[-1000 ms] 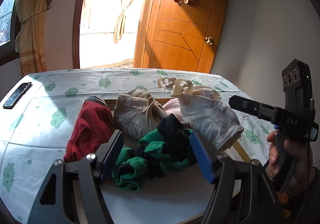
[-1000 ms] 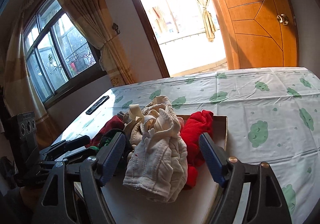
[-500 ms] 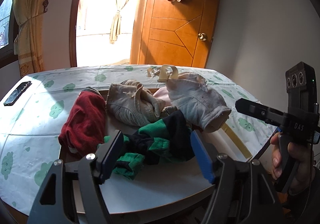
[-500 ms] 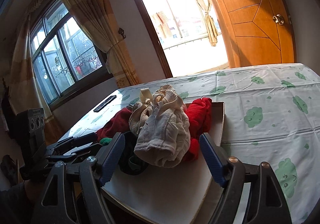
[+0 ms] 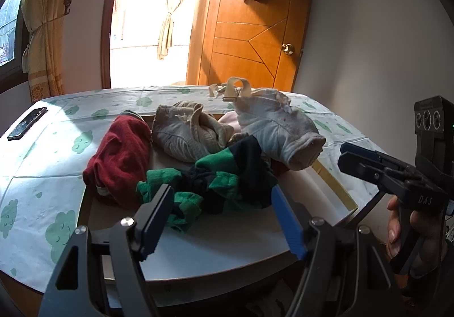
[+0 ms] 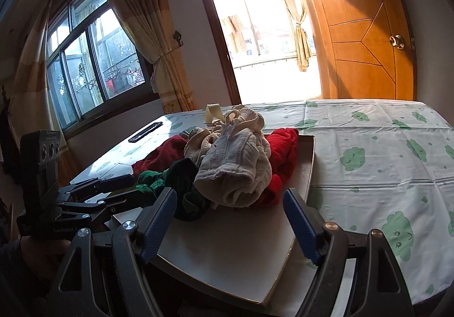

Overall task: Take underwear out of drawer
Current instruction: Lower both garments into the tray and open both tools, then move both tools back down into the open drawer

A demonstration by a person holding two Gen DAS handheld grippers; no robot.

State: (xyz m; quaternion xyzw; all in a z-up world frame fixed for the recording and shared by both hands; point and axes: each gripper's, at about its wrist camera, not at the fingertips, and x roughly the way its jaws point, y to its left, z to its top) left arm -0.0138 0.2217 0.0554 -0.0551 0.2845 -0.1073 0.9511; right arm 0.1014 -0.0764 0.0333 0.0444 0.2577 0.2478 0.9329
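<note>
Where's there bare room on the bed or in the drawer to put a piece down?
Bare patches: the drawer floor nearest both grippers, in front of the green-and-black garment, and the cloud-print sheet to the right of the drawer. It's crowded at the drawer's far end, where the dark red garment and cream pieces pile up.

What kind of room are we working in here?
Probably a home bedroom: a wooden door with a paper ornament, curtained window, and a drawer of underwear on a cloud-print cloth.

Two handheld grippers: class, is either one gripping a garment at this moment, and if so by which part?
Neither. The left gripper and right gripper are both open and empty, short of the green-and-navy knitted garment and cream quilted garment.
</note>
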